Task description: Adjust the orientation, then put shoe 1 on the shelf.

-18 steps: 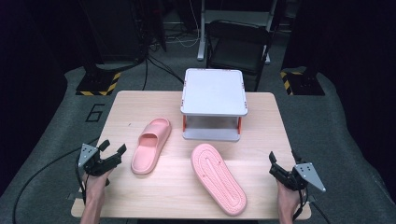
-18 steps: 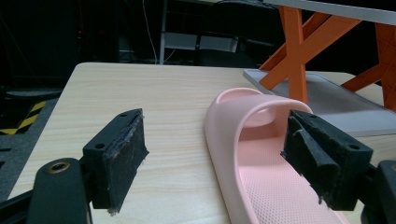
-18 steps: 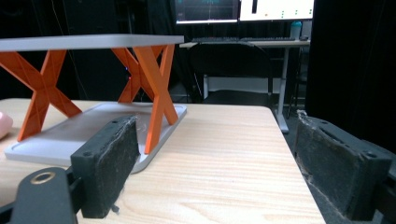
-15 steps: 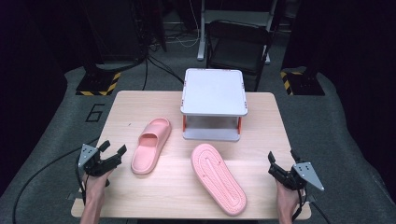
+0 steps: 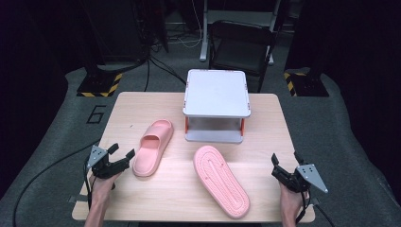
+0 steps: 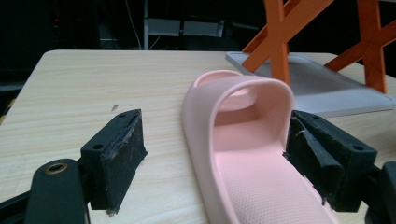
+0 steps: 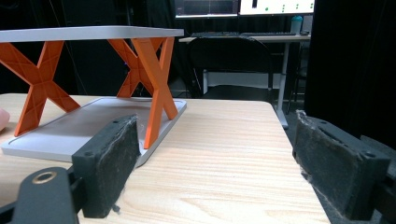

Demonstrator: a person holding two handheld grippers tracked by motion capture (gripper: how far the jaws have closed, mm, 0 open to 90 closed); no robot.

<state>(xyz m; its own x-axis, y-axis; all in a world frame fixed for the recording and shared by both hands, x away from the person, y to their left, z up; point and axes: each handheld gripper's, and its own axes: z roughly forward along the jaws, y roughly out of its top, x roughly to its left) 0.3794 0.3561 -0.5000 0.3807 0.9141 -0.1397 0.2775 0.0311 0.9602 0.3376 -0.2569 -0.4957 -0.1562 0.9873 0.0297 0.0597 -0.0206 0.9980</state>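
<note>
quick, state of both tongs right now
Left tongs: open, jaws either side of the upright pink rubber slipper, not gripping.
Right tongs: open, empty.

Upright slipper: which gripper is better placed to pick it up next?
Left. The left gripper sits open beside the upright slipper, whose heel lies between its jaws. The right gripper is open at the table's far edge.

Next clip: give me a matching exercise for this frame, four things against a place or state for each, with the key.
Things:
1. upright slipper
2. overturned slipper
3. shelf rack
4. right gripper

Places or states:
A. at the table's far middle, grey top on orange legs
B. sole up, near the front edge
C. open over the table's right edge, nothing between the jaws
D. strap up, heel end beside the open left gripper

Pairs: 1-D, 2-B, 3-A, 4-C
</note>
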